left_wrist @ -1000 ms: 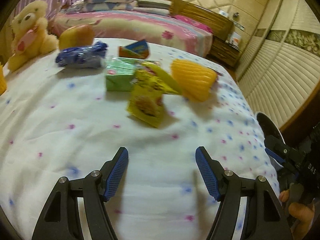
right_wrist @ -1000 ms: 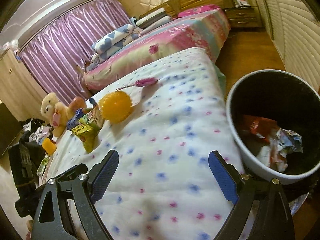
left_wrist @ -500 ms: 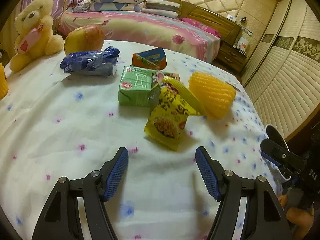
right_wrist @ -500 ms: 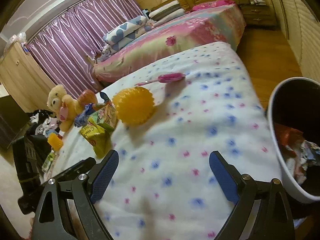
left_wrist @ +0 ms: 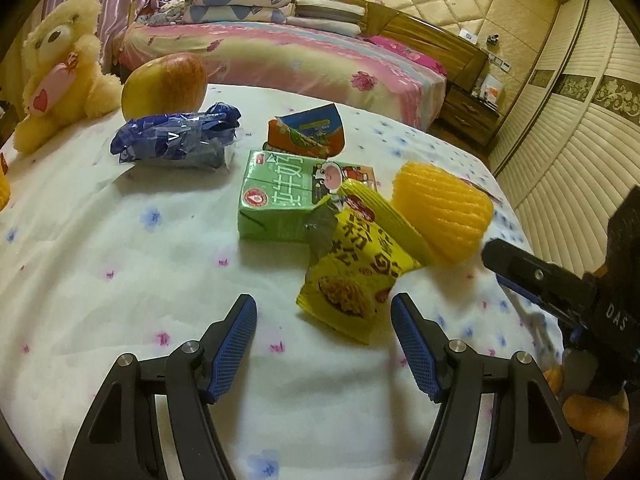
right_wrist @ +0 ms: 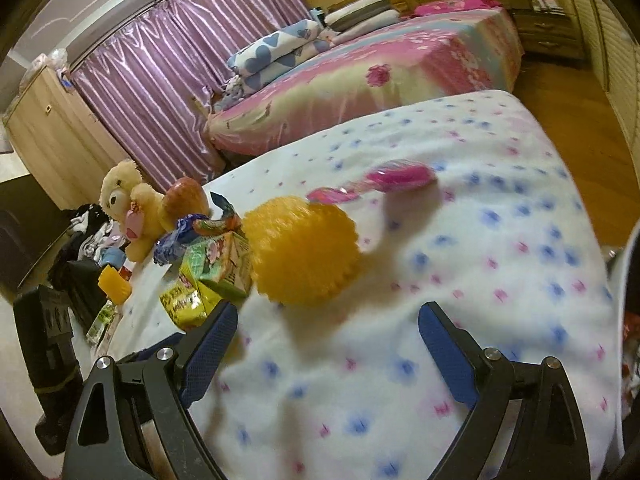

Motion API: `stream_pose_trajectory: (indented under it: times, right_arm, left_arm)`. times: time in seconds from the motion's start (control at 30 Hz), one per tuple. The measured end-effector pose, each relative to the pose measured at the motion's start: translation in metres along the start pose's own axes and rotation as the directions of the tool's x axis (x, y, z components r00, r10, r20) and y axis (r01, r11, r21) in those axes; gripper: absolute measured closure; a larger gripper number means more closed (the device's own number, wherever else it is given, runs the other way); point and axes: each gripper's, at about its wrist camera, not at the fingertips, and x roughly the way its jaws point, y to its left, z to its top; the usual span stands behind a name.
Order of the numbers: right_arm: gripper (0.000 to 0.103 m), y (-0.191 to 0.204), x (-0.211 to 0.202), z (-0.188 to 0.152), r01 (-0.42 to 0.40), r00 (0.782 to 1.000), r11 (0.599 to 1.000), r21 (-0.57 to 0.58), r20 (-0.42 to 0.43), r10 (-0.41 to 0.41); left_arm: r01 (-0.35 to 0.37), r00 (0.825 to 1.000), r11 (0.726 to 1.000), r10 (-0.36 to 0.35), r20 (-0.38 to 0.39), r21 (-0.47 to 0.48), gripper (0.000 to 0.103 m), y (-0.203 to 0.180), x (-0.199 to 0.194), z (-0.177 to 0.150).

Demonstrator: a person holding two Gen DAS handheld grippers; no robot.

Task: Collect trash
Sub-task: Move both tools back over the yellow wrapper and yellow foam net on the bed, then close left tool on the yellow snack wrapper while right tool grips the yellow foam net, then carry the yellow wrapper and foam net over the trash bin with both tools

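On the flowered bedspread (left_wrist: 100, 240), one yellow snack packet (left_wrist: 352, 276) lay just ahead of the left gripper (left_wrist: 324, 344), slightly right of centre, its long axis running away and leaning right. Both grippers were spread wide and empty; the right gripper (right_wrist: 328, 356) sat farther off. Nearby: one green carton (left_wrist: 276, 204), one blue wrapper (left_wrist: 176, 140), one orange packet (left_wrist: 308, 132).

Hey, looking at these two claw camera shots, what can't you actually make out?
- Trash bin, right wrist view: only a rim sliver shows at the right edge; contents cut off.
- Pink item, right wrist view: motion blur hides what it is.
- Green carton, left wrist view: the yellow snack bag covers its right end.
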Motion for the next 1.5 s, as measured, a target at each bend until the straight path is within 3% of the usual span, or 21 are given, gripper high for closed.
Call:
stream_pose_trajectory:
  times: [0.1,0.27,0.3,0.37,0.43,0.57,0.77,0.8,0.83,1.2,1.5]
  right_arm:
    - [0.010,0.003,0.010,0.007,-0.015,1.000,1.000,-0.005,-0.012,0.015]
    - [0.015,0.007,0.023,0.015,-0.014,1.000,1.000,-0.015,-0.019,0.013]
    - [0.018,0.008,0.025,0.016,-0.015,1.000,1.000,-0.017,-0.019,0.015]
    - [0.039,0.009,0.029,0.018,-0.023,0.999,1.000,-0.013,-0.030,0.022]
    - [0.047,0.009,0.033,0.017,-0.023,0.999,1.000,-0.010,-0.043,0.022]
    - [0.061,0.012,0.026,0.012,-0.029,0.999,0.999,-0.023,-0.031,0.028]
    - [0.064,0.012,0.003,-0.002,-0.032,0.999,0.999,-0.019,-0.009,0.032]
    - [0.064,0.011,-0.003,-0.006,-0.033,0.999,0.999,-0.015,-0.002,0.033]
    - [0.064,0.010,-0.007,-0.009,-0.036,0.999,0.999,-0.011,0.001,0.036]
    - [0.064,0.001,-0.057,-0.042,-0.023,0.998,1.000,0.017,0.050,0.022]
    - [0.064,-0.026,-0.102,-0.060,0.051,0.991,0.996,0.069,0.119,-0.059]
  left_arm:
    - [0.004,1.000,1.000,-0.004,0.006,-0.007,0.036,0.003,0.003,0.003]
    - [0.033,0.999,0.999,-0.033,-0.001,-0.004,0.053,0.006,0.007,0.005]
    - [0.045,0.999,0.999,-0.045,-0.001,0.006,0.061,0.004,0.007,0.004]
    - [0.042,0.999,0.999,-0.042,0.002,0.024,0.064,0.001,0.007,0.004]
    - [0.049,0.999,0.998,-0.049,0.004,0.032,0.072,0.000,0.006,0.003]
    - [0.060,0.998,0.998,-0.061,0.006,0.024,0.077,0.002,0.002,0.000]
    - [0.080,0.997,0.996,-0.080,0.004,0.030,0.081,-0.001,-0.007,-0.007]
    - [0.085,0.996,0.996,-0.085,0.005,0.033,0.092,-0.003,-0.009,-0.009]
    - [0.098,0.995,0.995,-0.098,-0.002,0.036,0.097,-0.005,-0.010,-0.010]
    - [0.151,0.988,0.985,-0.151,-0.010,0.086,0.099,-0.032,-0.025,-0.027]
    - [0.208,0.978,0.969,-0.204,-0.038,0.134,0.099,-0.062,-0.029,-0.035]
